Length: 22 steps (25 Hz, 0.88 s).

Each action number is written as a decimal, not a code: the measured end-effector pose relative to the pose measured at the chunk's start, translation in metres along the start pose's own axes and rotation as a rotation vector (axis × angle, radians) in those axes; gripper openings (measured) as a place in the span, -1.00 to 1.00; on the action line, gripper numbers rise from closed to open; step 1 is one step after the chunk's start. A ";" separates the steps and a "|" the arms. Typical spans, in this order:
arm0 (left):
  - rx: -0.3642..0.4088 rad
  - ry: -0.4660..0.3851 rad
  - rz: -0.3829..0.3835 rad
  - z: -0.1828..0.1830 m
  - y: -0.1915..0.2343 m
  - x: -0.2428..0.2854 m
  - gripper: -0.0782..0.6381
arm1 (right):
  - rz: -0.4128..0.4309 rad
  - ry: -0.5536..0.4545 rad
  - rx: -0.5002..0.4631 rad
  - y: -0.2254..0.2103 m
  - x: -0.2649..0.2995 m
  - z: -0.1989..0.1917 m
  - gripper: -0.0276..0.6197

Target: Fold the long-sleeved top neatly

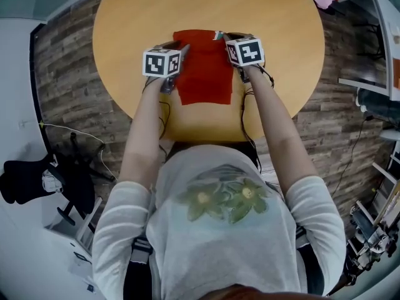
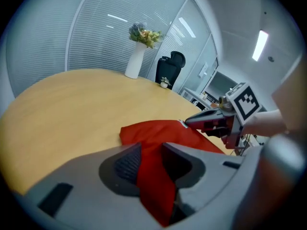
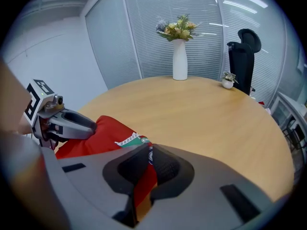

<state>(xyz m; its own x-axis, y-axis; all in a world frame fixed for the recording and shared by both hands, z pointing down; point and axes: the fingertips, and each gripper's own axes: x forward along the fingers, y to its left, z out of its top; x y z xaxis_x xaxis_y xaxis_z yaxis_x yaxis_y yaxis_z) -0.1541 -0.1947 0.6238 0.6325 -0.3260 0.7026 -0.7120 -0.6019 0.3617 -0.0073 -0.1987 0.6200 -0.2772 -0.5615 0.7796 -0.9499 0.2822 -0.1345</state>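
A red long-sleeved top lies folded into a rough rectangle on the near half of a round wooden table. My left gripper is at the top's left edge, shut on a thick bunch of red cloth that fills the gap between its pads. My right gripper is at the far right corner, shut on the cloth beside the striped neck label. Each gripper shows in the other's view: the right gripper and the left gripper.
A white vase of flowers and a small potted plant stand at the table's far edge. A black office chair is behind them. The person stands against the near edge, with bare wood around the top.
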 end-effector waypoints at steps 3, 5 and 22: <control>0.014 -0.001 0.000 0.003 -0.004 -0.002 -0.42 | -0.002 -0.026 0.079 -0.002 -0.004 0.000 -0.79; 0.031 -0.025 0.009 0.007 -0.006 -0.012 -0.42 | 0.009 -0.061 0.118 0.000 -0.013 0.004 -0.79; 0.027 -0.305 0.127 -0.023 -0.073 -0.135 -0.42 | 0.091 -0.314 0.169 0.064 -0.153 -0.037 -0.79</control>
<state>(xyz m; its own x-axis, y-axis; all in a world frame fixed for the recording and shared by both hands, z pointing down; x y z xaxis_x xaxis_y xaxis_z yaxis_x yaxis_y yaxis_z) -0.1950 -0.0902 0.5164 0.6045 -0.6001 0.5240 -0.7850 -0.5606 0.2636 -0.0205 -0.0657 0.5149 -0.3677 -0.7586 0.5379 -0.9224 0.2241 -0.3145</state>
